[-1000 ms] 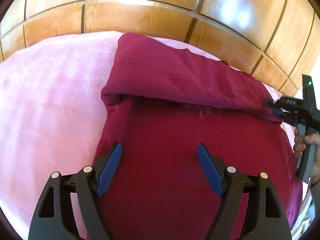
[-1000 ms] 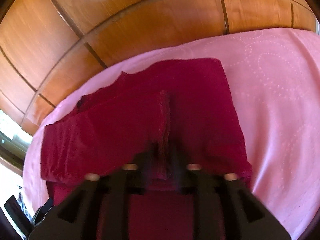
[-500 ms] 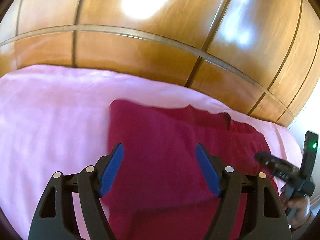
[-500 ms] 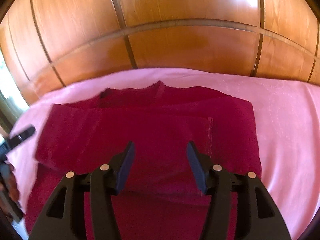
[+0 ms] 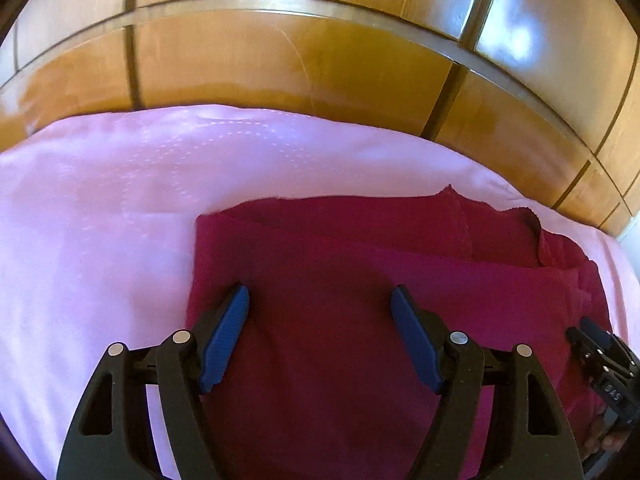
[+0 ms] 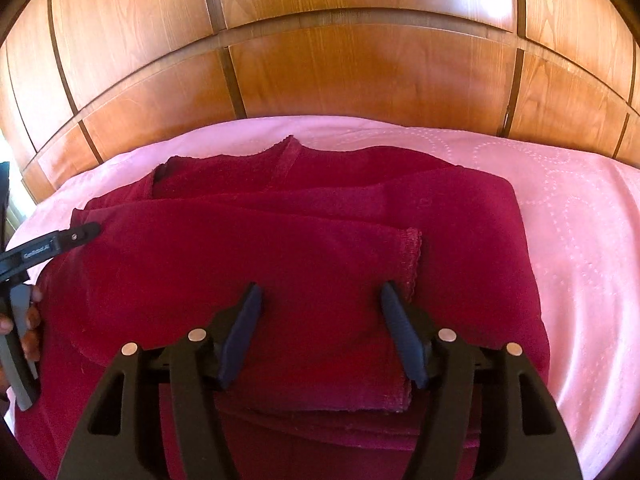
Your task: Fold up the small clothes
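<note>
Claws, L (image 5: 320, 300) & R (image 6: 320, 296), splayed empty over folded garment (image 6: 280, 264).

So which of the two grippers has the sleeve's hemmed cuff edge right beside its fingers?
The right gripper: the hemmed cuff of the maroon garment runs beside one of its fingers. The left gripper hangs over plain fabric, near the garment's edge.

We see both views brightly lit, with white glare patches on the glossy wooden panels (image 5: 304, 60) at the top of the left wrist view and smaller ones at the top of the right wrist view. The fisheye lens bows the panel seams into arcs and darkens the corners; the left view is softly smeared, while the right view is sharper. Strong light washes out the pink bedspread (image 6: 568, 216), and the dark red garment (image 6: 256, 248) keeps soft shadows at its folds.
</note>
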The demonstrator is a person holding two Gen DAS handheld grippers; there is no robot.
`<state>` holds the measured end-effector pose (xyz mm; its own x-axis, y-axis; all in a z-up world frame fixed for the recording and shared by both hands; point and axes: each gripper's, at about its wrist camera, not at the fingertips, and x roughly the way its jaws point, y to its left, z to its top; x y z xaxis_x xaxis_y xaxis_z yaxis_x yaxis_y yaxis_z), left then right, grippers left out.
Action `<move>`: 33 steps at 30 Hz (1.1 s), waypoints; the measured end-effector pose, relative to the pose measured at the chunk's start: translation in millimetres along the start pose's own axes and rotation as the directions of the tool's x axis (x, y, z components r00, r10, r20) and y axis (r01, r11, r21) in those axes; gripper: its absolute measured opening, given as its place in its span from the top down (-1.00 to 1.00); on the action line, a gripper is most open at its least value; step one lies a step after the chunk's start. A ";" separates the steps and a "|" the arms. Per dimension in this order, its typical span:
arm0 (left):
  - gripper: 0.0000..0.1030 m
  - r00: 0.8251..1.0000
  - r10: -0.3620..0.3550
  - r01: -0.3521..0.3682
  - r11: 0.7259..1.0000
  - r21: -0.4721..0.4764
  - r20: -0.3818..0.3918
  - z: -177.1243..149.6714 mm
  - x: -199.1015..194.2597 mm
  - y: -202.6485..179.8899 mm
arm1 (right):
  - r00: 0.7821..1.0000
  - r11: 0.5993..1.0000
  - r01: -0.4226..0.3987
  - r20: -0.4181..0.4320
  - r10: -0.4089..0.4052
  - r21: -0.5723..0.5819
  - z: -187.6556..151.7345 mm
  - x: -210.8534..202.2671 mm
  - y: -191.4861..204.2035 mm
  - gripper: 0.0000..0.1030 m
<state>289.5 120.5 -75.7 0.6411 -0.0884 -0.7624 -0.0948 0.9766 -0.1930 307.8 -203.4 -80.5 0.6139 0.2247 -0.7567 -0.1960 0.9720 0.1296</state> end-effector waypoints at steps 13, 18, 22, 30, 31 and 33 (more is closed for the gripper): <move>-0.48 0.999 0.052 -0.054 0.985 0.163 0.018 -65.5 -35.2 -35.8 | 1.000 1.000 0.005 0.004 -0.005 -0.014 -1.5 1.0 4.8 -0.32; -0.52 0.999 0.045 -0.046 0.988 0.150 0.011 -67.6 -30.1 -33.2 | 1.000 1.000 -0.006 0.003 0.006 -0.016 -1.2 3.5 5.9 -0.41; -0.53 0.999 0.040 -0.041 0.989 0.144 0.014 -67.9 -29.0 -31.9 | 1.000 1.000 -0.005 0.002 0.005 -0.024 -0.8 5.2 8.4 -0.47; -0.54 0.999 0.035 -0.037 0.990 0.136 0.017 -69.3 -30.5 -30.9 | 1.000 1.000 -0.006 0.001 0.006 -0.025 -1.4 5.3 9.5 -0.50; -0.54 0.999 0.035 -0.037 0.990 0.138 0.017 -69.1 -30.3 -30.8 | 1.000 1.000 -0.004 0.001 0.004 -0.027 -1.4 5.3 9.9 -0.50; -0.54 0.999 0.038 -0.040 0.990 0.138 0.017 -69.2 -30.7 -31.4 | 1.000 1.000 0.000 -0.001 0.000 -0.030 -1.2 5.7 10.3 -0.50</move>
<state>220.1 79.0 -89.0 0.6500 -0.0479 -0.7584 -0.0141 0.9971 -0.0751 308.3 -192.2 -84.3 0.6135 0.2245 -0.7571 -0.2188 0.9695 0.1101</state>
